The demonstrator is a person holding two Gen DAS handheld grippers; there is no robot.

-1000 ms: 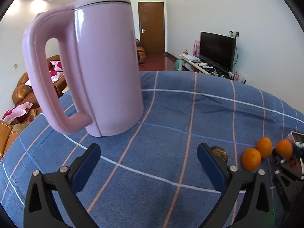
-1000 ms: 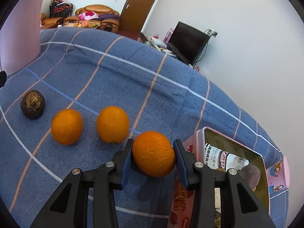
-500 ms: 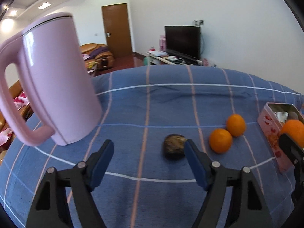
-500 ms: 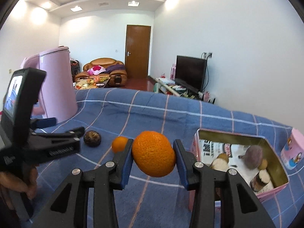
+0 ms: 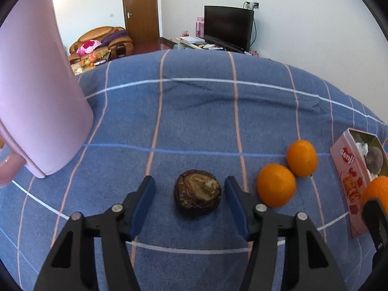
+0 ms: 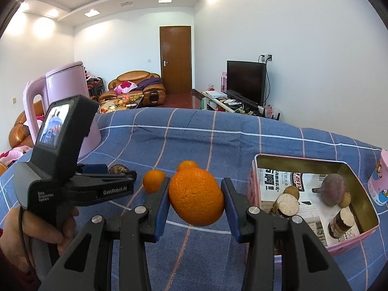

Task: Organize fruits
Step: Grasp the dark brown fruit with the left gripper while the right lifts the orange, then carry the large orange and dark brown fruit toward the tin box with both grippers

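Note:
My left gripper [image 5: 189,200] is open, its fingers on either side of a dark brown round fruit [image 5: 197,195] lying on the blue checked cloth, not touching it. Two oranges [image 5: 276,188] [image 5: 302,158] lie just right of it. My right gripper [image 6: 195,200] is shut on a large orange [image 6: 196,196], held above the cloth left of the pink tin box [image 6: 252,177]. The box holds several brown fruits and cut pieces. The left gripper also shows in the right wrist view [image 6: 106,173], with the brown fruit [image 6: 118,169] between its fingers.
A tall pink kettle [image 5: 36,97] stands on the cloth at the left. A pink cup [image 6: 379,179] stands right of the tin box. The blue checked cloth [image 5: 194,111] stretches behind the fruits. Sofa, door and TV lie beyond.
My left gripper has swung right from the kettle and closed in around the brown fruit. My right gripper has lifted the orange and turned level beside the tin box.

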